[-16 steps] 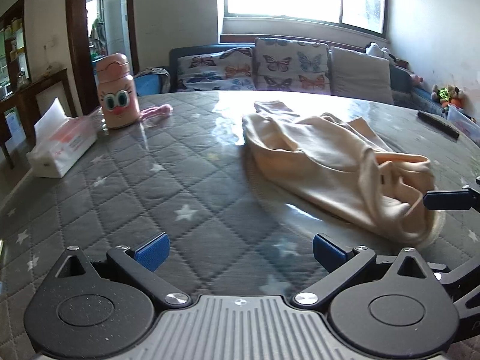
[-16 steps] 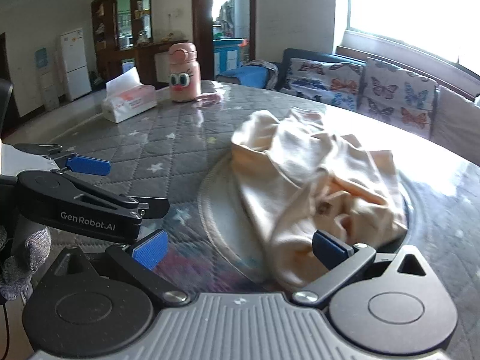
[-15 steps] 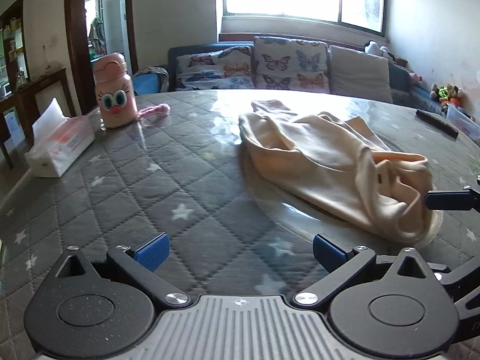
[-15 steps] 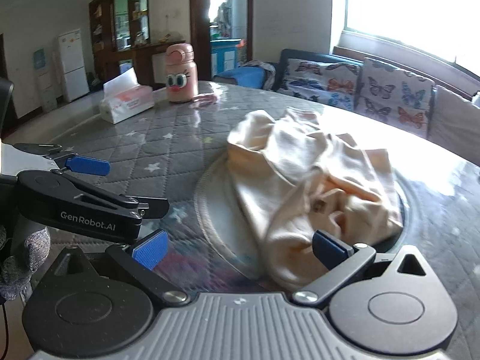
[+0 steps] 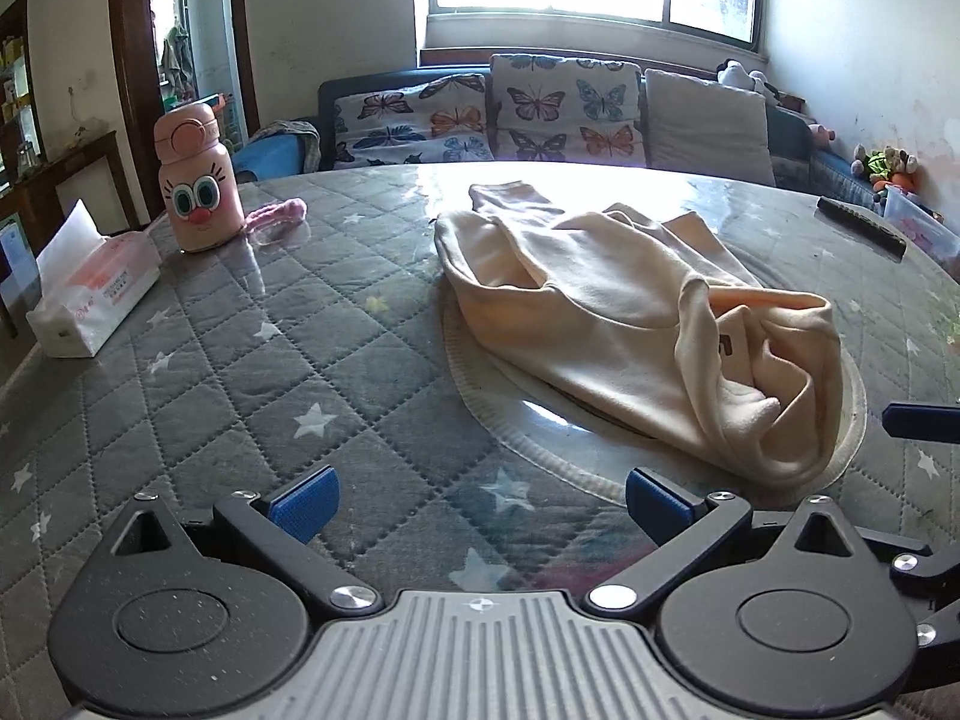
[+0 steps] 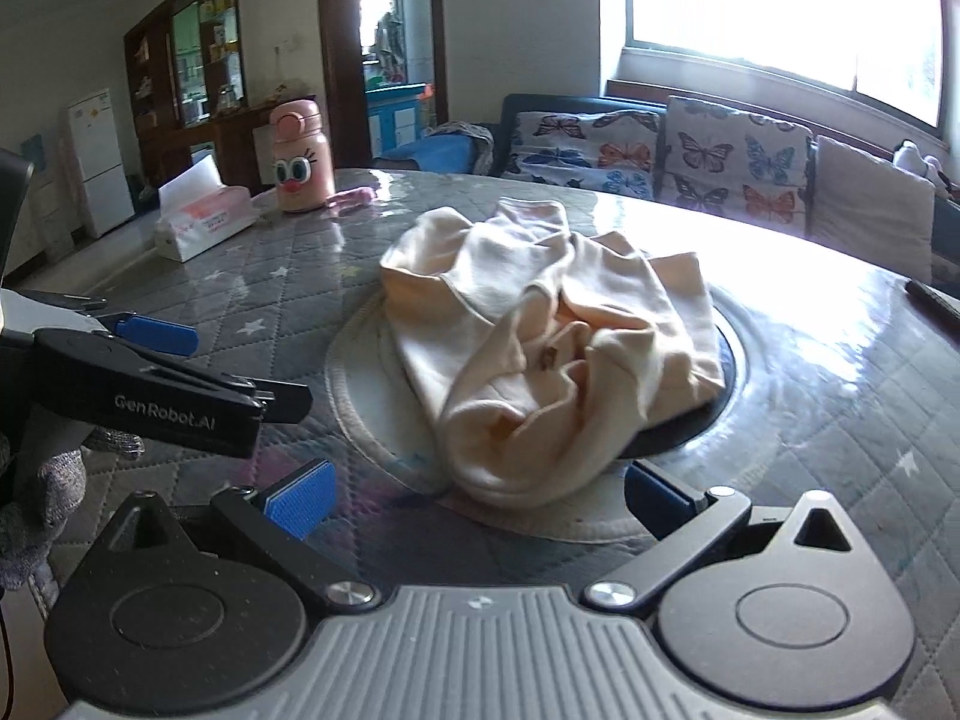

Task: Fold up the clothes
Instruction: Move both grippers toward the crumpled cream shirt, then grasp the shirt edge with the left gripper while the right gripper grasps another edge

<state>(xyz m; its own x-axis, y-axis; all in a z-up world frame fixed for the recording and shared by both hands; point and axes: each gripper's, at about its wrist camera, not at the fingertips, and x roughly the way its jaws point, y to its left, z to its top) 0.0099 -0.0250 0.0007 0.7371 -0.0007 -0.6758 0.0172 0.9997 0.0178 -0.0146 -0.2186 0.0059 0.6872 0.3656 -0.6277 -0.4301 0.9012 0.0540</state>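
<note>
A crumpled cream garment (image 5: 636, 324) lies on the round turntable in the middle of the grey quilted table (image 5: 240, 372). It also shows in the right wrist view (image 6: 540, 348). My left gripper (image 5: 480, 498) is open and empty, low over the table, left of the garment's near end. My right gripper (image 6: 477, 495) is open and empty, its jaws on either side of the garment's near edge without touching it. The left gripper also shows at the left of the right wrist view (image 6: 156, 360).
A pink cartoon bottle (image 5: 195, 180) and a tissue box (image 5: 90, 294) stand at the table's far left. A pink strap (image 5: 276, 216) lies beside the bottle. A dark remote (image 5: 861, 228) lies at the far right. A sofa with butterfly cushions (image 5: 510, 114) is behind the table.
Both grippers have moved a little closer to the garment. Both stay open. The garment has not moved.
</note>
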